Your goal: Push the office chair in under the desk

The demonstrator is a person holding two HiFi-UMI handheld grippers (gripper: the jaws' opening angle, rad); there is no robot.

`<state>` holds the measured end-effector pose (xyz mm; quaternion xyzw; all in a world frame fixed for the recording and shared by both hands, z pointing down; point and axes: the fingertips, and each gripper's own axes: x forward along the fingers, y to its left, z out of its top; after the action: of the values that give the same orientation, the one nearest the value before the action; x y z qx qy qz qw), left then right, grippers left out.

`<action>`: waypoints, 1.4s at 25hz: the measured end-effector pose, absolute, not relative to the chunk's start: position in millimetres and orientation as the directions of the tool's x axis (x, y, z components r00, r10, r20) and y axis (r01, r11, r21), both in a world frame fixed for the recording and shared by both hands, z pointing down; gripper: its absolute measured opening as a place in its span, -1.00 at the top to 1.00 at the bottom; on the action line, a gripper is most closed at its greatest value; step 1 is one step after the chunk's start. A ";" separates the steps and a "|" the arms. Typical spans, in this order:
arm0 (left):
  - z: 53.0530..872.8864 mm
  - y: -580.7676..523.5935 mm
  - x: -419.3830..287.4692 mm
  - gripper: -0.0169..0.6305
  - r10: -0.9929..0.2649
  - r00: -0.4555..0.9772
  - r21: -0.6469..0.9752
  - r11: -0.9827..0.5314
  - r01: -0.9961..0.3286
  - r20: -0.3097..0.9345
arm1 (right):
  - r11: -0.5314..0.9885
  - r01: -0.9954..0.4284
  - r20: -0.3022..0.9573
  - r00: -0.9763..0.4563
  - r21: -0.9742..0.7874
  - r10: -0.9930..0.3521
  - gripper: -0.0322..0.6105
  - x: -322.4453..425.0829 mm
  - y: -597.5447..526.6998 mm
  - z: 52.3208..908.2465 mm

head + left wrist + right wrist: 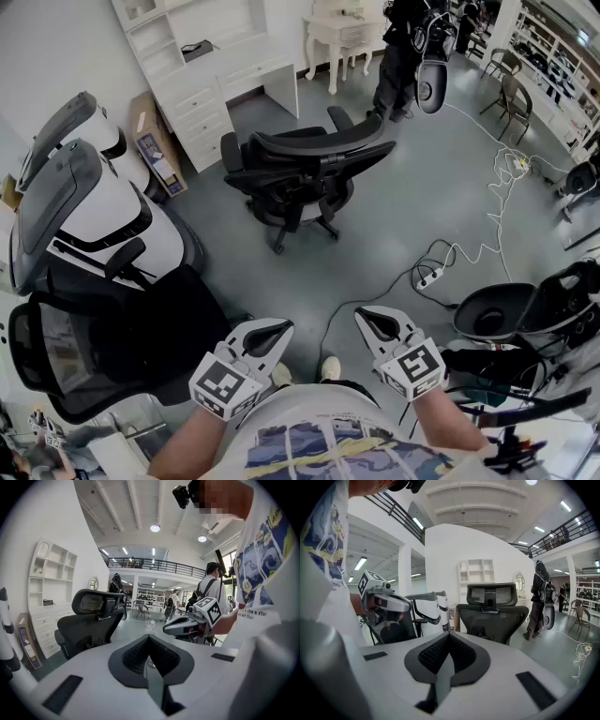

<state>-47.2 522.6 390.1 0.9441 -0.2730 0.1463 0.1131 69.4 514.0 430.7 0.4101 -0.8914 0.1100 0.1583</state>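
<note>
Though heavy, should roll easily: office chair [298, 199], well ahead of left gripper [279, 327] and right gripper [366, 318].
Both closed, empty; push against stiff backrest [323, 150].

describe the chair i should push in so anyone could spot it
Find the white desk with shelves against the far wall. On the grey floor in front of it stands a black office chair. Unlike the white-shelled chairs crowded at the left, it is all black and stands alone.

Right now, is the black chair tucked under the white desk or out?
Out. The black chair stands on open floor, apart from the white desk.
</note>
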 end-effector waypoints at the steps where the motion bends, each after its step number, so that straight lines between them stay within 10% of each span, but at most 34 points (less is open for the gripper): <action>1: 390.8 523.6 -52.0 0.91 -0.482 0.808 0.133 -0.826 -0.548 0.338 | 0.641 -0.765 0.376 -0.614 -0.066 -0.694 0.82 64.7 514.7 431.3; 25: 417.8 529.1 -156.2 0.90 -0.488 0.815 0.146 -0.823 -0.549 0.312 | 0.527 -0.846 0.398 -0.514 -0.086 -0.760 0.80 -11.8 516.7 438.0; 35: 426.1 468.3 -137.1 0.69 -0.503 0.805 0.153 -0.810 -0.566 0.316 | 0.445 -0.891 0.400 -0.442 -0.092 -0.803 0.29 28.0 456.7 437.6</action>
<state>-137.1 468.3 426.1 0.9422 -0.2835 0.1312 0.1207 28.0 456.7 437.6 0.5063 -0.8364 0.1461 0.1508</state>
